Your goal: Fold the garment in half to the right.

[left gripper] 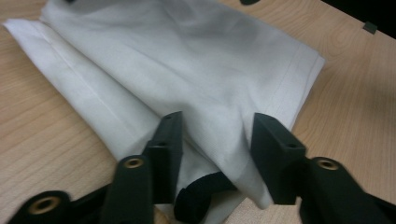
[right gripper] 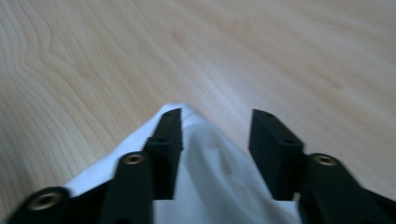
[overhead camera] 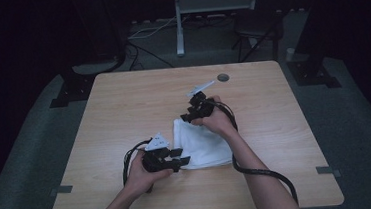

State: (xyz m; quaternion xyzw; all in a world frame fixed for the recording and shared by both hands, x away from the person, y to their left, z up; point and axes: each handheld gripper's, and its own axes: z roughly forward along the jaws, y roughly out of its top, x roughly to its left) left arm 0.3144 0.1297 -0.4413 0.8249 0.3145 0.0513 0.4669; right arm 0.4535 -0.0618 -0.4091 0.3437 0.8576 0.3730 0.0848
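Note:
A folded white cloth [overhead camera: 203, 146] lies on the wooden table [overhead camera: 123, 104], right of centre. My left gripper [overhead camera: 181, 157] reaches the cloth's near left corner from the left. In the left gripper view its jaws [left gripper: 215, 126] stand apart, and a bunched fold of the cloth [left gripper: 187, 60] lies between them. My right gripper [overhead camera: 187, 118] points at the cloth's far left corner. The right gripper view shows its jaws [right gripper: 215, 121] apart too, with the corner of the cloth [right gripper: 205, 158] lying loosely between them, its tip beside the left jaw.
A round grey grommet [overhead camera: 222, 77] sits in the table near its far edge. Cables [overhead camera: 259, 171] trail from both grippers toward the near edge. Beyond the table are a stand's legs [overhead camera: 179, 29] and a dark chair [overhead camera: 263, 28] on the floor.

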